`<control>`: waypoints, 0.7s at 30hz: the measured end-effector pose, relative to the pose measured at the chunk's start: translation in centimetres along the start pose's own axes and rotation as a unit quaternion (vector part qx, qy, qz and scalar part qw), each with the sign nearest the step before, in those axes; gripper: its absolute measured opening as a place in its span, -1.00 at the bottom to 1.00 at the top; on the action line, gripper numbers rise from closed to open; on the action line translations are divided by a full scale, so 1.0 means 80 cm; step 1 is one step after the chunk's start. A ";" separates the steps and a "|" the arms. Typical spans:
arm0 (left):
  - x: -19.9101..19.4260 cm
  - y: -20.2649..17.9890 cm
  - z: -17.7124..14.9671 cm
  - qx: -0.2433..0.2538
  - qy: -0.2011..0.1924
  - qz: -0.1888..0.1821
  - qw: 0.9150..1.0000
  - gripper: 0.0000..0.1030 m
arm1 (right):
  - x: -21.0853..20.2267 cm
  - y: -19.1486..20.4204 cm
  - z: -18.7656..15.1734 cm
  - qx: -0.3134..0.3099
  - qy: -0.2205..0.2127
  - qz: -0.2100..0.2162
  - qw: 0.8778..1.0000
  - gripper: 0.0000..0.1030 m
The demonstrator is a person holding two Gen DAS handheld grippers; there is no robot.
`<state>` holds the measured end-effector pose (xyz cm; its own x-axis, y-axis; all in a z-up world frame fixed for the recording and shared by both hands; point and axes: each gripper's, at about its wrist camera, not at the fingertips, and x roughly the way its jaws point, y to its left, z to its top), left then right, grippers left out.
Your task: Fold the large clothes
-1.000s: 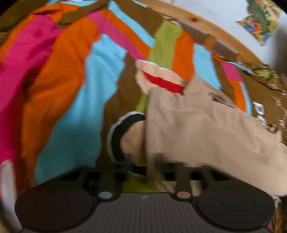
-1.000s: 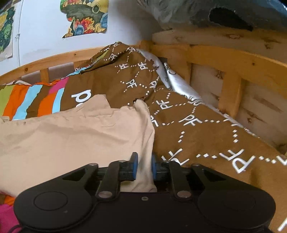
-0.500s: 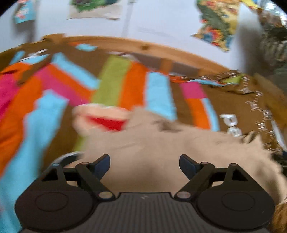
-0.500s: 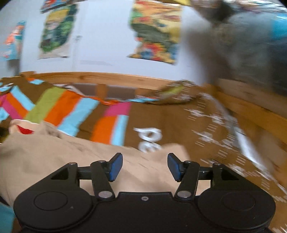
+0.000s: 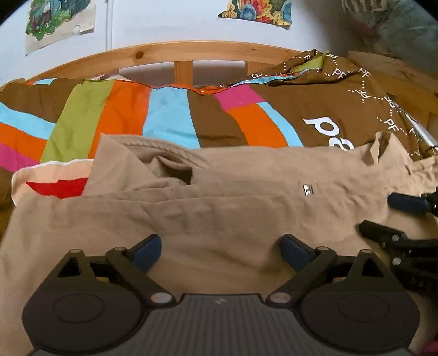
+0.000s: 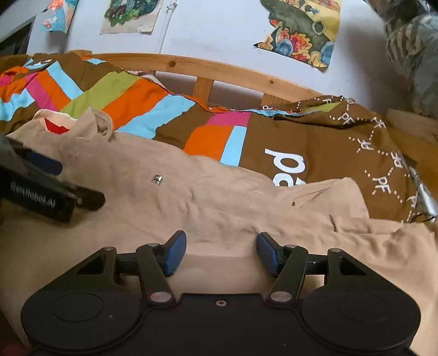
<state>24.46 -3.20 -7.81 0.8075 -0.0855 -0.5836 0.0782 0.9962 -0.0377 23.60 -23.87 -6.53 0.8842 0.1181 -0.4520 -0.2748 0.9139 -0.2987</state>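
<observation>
Left wrist view: nearest the lens, the left gripper is held with its jaws spread wide and nothing between them, poised just over the tan garment. The garment is laid across the bed, over a striped quilt, and it fills the lower half of the frame. At the right edge the right gripper is seen, low against the same cloth. In the right wrist view its jaws are likewise parted and empty, with the fingertips just above a fold line in the fabric.

The cloth is judged to be light, soft and limp (a woven cotton, by the look of its fine creases), so no shape will be kept once it is lifted; whatever is not held will sag and drag. It is not expected to be slippery or fragile, and a firm pinch should be tolerated. A small metal tag is fixed near the middle and is best avoided.

Hold is best taken at edges or corners, one in each gripper, well apart, so that the span between them is kept taut. The raised corner at the far right and the bunched collar at the far left are offered as likely places. Thickened seams there should give a surer grip than a single layer.

Beyond the garment a peach and red cloth lies partly under its left end, and the wooden bed rail and a wall with posters close the view.
</observation>
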 end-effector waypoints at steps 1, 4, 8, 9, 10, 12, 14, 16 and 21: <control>0.002 -0.001 -0.002 -0.002 -0.001 -0.001 1.000 0.91 | 0.001 -0.001 0.000 0.001 0.000 0.001 1.000 0.20; -0.003 0.001 0.001 -0.005 0.000 -0.005 1.000 0.91 | -0.007 -0.008 0.002 0.013 -0.005 0.012 1.000 0.29; -0.034 0.022 0.014 -0.028 0.020 -0.007 0.999 0.85 | -0.050 -0.034 0.007 0.104 -0.007 0.012 0.994 0.55; -0.048 0.031 0.017 -0.044 0.021 -0.012 0.999 0.85 | -0.067 -0.039 0.005 0.133 -0.010 0.003 0.991 0.58; -0.064 0.042 0.019 -0.062 0.025 -0.020 0.998 0.85 | -0.083 -0.044 0.001 0.157 -0.010 -0.002 0.988 0.66; -0.097 0.067 0.024 -0.102 0.041 -0.034 0.993 0.87 | -0.119 -0.055 -0.008 0.200 -0.003 -0.010 0.980 0.71; -0.132 0.091 0.023 -0.131 0.055 -0.039 0.989 0.94 | -0.149 -0.061 -0.017 0.219 0.001 -0.010 0.976 0.80; -0.166 0.110 0.013 -0.144 0.057 -0.043 0.987 0.99 | -0.171 -0.065 -0.027 0.230 0.008 -0.005 0.973 0.98; -0.182 0.153 -0.026 -0.199 0.089 -0.090 0.972 0.99 | -0.200 -0.063 -0.055 0.253 0.044 0.005 0.967 0.98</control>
<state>12.44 10.25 -1.43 0.6845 -0.2904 -0.6687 -0.0522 0.8953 -0.4423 9.20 -32.07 -1.50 0.8404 0.1155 -0.5296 -0.0445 0.9884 0.1450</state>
